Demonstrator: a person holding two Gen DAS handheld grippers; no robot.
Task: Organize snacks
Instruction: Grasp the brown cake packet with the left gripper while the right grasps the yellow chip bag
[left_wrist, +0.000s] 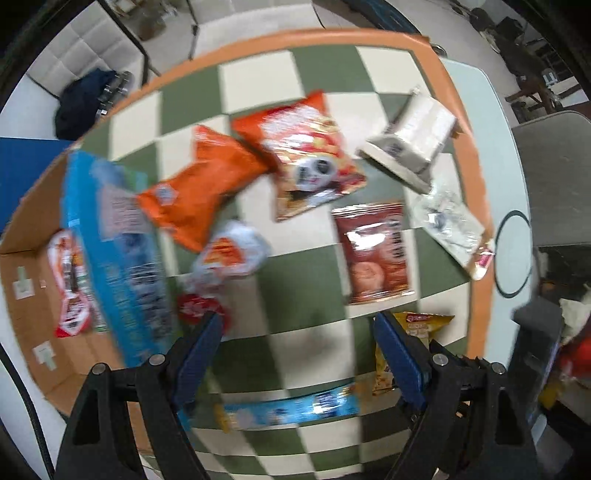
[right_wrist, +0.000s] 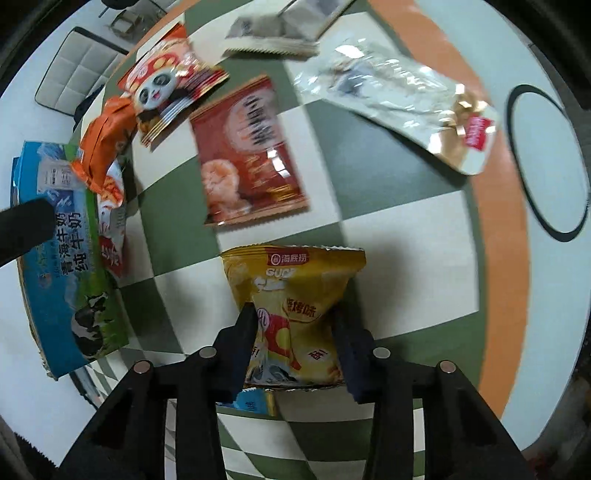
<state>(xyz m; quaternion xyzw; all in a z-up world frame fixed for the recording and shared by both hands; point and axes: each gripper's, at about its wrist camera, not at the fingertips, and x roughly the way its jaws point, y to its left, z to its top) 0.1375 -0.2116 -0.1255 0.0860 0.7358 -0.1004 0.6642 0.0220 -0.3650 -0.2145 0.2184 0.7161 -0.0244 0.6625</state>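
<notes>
Snack packets lie scattered on the green-and-cream checkered mat (left_wrist: 317, 339), where the right gripper (right_wrist: 293, 314) pinches a crinkled yellow foil chip bag (right_wrist: 291, 291) while the left gripper (left_wrist: 299, 325) hangs wide open and empty above it.

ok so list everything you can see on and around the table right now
yellow snack bag: 1, yellow, near edge of mat, between right gripper's fingers
dark red bag: 1, mid mat
panda bag: 1, orange-red, far left of mat
orange bag: 1, beside panda bag
clear wrapper: 1, silvery, far right
white bag: 1, far edge
blue wrapper: 1, near edge
milk carton box: 1, blue-green, left
cardboard box: 1, brown, left of mat
checked mat: 1, green-white, orange border
left gripper: open, empty
right gripper: pads pressing the yellow bag
</notes>
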